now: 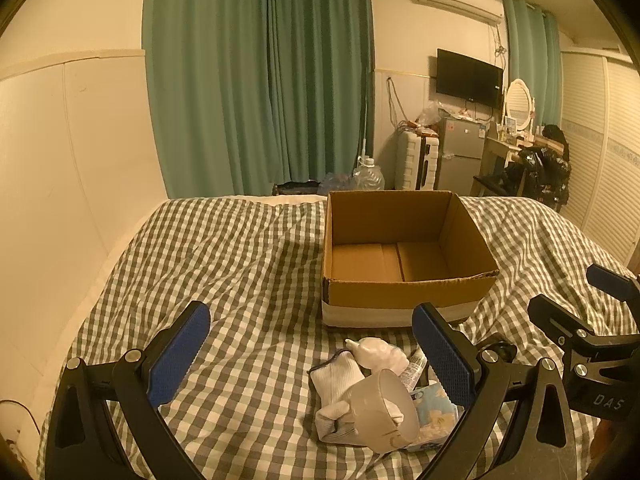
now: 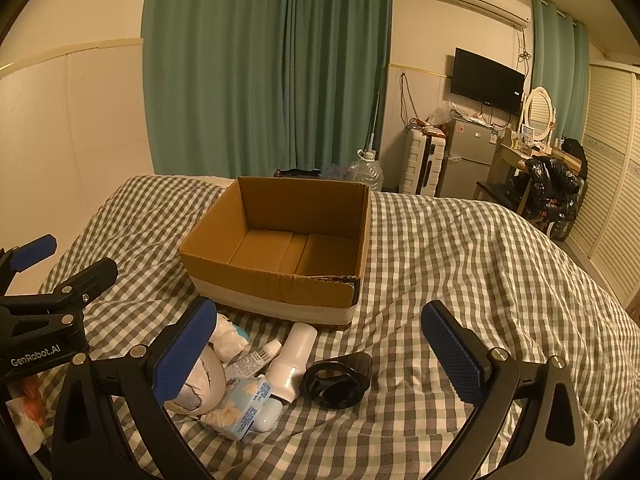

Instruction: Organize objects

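Note:
An empty cardboard box (image 1: 404, 300) (image 2: 276, 288) stands open on the checked bedspread. In front of it lies a pile of small things: a white sock (image 1: 334, 384), a roll of clear tape (image 1: 386, 408) (image 2: 210, 380), a white figurine (image 1: 376, 352), a tube (image 2: 256, 360), a tissue pack (image 2: 240, 408), a white bottle (image 2: 292, 360) and a black ring-shaped clip (image 2: 336, 380). My left gripper (image 1: 316, 348) is open above the left of the pile. My right gripper (image 2: 320, 352) is open above the pile's right side; it also shows in the left wrist view (image 1: 576, 304).
The bed (image 2: 460, 260) with its grey checked cover fills the foreground, a wall along its left. Beyond the foot are green curtains (image 1: 260, 80), a water jug (image 1: 368, 176), a suitcase, a small fridge (image 2: 468, 160), a dressing table and a louvred wardrobe (image 2: 608, 168) at right.

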{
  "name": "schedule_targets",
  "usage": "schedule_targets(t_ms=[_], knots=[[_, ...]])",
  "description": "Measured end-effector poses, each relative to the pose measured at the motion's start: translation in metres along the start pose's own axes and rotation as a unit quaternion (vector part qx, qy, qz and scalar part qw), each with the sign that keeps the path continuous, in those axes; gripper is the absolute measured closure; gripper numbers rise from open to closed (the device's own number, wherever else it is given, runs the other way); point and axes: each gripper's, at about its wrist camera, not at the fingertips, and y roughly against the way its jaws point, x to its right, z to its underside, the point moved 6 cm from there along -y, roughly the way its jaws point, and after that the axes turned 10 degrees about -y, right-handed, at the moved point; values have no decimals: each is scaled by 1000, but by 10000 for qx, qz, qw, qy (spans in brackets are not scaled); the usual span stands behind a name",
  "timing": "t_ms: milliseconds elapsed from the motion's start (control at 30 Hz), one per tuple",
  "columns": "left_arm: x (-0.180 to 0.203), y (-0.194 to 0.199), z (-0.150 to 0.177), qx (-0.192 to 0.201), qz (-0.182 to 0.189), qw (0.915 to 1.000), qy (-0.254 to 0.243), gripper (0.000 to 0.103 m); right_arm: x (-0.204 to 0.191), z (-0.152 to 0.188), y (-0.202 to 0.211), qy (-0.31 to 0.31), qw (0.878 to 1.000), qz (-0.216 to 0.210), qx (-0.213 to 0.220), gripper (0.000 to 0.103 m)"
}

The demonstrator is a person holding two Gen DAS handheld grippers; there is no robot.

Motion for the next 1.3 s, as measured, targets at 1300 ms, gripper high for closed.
schedule_targets(t_ms=[1300], knots=[[0, -5, 7, -127, -94, 9998, -91, 0, -6, 7, -6, 90, 9998, -15, -172, 0]])
